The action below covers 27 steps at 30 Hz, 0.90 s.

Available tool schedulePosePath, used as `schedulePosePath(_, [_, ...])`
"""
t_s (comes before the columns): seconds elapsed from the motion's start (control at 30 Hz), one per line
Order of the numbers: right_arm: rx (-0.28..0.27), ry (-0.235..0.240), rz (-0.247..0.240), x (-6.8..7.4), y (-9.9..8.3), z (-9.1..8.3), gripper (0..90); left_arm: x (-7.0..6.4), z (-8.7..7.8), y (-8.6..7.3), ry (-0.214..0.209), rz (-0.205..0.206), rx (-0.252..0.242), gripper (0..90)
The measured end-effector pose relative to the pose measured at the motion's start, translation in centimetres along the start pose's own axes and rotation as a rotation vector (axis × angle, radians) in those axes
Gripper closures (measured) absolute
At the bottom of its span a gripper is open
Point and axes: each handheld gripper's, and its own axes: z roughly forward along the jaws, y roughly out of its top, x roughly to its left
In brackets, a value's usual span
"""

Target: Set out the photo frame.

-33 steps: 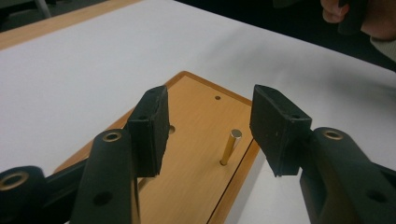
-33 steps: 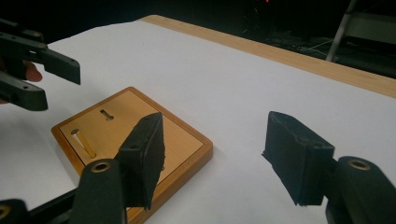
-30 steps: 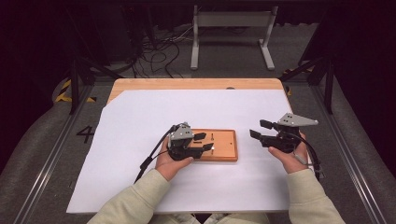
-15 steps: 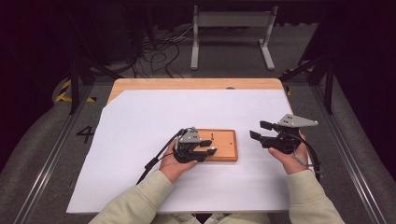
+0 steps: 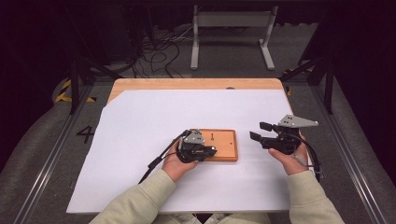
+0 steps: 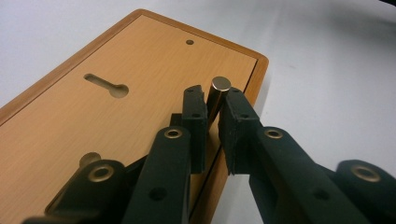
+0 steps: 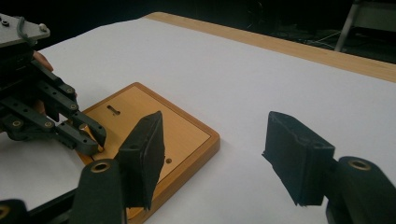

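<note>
Partly, we are losing the metal pin (image 6: 218, 95) behind our left gripper (image 6: 212, 100), which is clamping it upright at the wooden board (image 6: 93, 107)'s near edge; at three o'clock, our right gripper (image 5: 259, 131) is hovering agape.

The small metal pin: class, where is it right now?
In the left gripper view, the metal pin stands between the left gripper jaws, at the near edge of the wooden board.
</note>
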Motion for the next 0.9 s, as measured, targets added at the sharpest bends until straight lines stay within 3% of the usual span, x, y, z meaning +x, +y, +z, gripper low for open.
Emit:
schedulePosePath(0.37, [0.009, 0.005, -0.003, 0.0, -0.2, 0.1, 38.9, -0.2, 0.0, -0.1, 0.016, 0.099, -0.001, 84.2])
schedulePosePath(0.6, [0.012, 0.003, -0.007, 0.1, -0.2, 0.1, 38.9, -1.0, 0.0, -0.1, 0.077, 0.205, 0.020, 84.3])
schedulePosePath(0.63, [0.010, 0.003, -0.008, 0.1, -0.2, 0.1, 38.9, -1.0, 0.0, -0.1, 0.077, 0.205, 0.020, 84.2])
schedulePosePath(0.73, [0.012, 0.001, -0.011, 0.1, -0.2, 0.1, 39.0, -1.5, 0.0, -0.1, 0.111, 0.261, 0.025, 84.0])
schedulePosePath(0.9, [0.016, -0.001, -0.024, 0.2, -0.1, 0.2, 39.1, -2.9, -0.2, -0.4, 0.183, 0.403, 0.044, 84.1])
